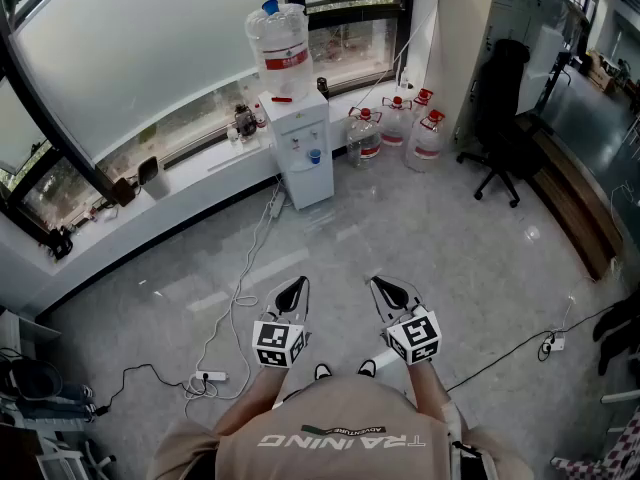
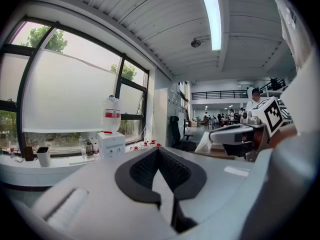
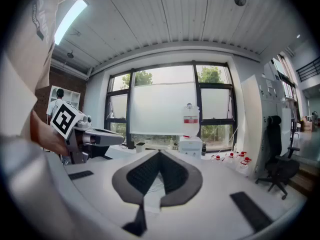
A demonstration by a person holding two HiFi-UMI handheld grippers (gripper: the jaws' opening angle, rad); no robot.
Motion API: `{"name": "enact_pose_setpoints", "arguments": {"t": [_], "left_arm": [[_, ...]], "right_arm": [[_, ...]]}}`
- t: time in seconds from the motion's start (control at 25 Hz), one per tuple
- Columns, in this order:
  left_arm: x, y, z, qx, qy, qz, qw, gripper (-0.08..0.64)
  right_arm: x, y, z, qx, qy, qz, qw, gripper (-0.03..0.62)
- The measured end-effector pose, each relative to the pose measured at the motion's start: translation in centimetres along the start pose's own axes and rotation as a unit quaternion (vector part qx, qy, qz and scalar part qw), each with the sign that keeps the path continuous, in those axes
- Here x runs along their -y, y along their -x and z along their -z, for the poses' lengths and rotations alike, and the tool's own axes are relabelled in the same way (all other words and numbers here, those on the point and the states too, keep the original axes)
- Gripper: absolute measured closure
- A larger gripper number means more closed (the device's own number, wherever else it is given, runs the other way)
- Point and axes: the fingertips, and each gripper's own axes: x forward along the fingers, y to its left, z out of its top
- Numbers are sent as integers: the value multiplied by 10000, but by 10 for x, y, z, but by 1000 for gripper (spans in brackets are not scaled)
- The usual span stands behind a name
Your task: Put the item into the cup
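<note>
Above "TRAINING" shirt (image 1: 340,453), both grippers (image 1: 296,288) (image 1: 384,287) closed

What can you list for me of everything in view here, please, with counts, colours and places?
water dispenser: one, white, against the window sill.
big bottle: one, clear with a red label, on top of the water dispenser.
spare jugs: at least three, clear with red caps, on the floor right of the water dispenser.
office chair: one, black, far right.
power strip: one, white, on the floor at lower left.
cup, item: none in view.
left gripper: one, grey and black, jaws together, empty.
right gripper: one, grey and black, jaws together, empty.
</note>
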Motion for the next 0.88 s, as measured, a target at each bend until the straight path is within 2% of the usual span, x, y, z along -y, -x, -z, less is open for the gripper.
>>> {"name": "enact_pose_setpoints", "arguments": {"t": [0.16,0.52,0.88], "left_arm": [[0,-5,-1,-1,27,5,10000,552],[-8,3,12,-76,152,-80,9998,552],[-34,2,6,-90,141,-72,9998,552]], "right_arm": [[6,-2,-5,113,-212,62,9997,581],[2,-9,2,-41,-21,-5,10000,581],[2,-35,-6,-30,-128,-51,9999,581]]}}
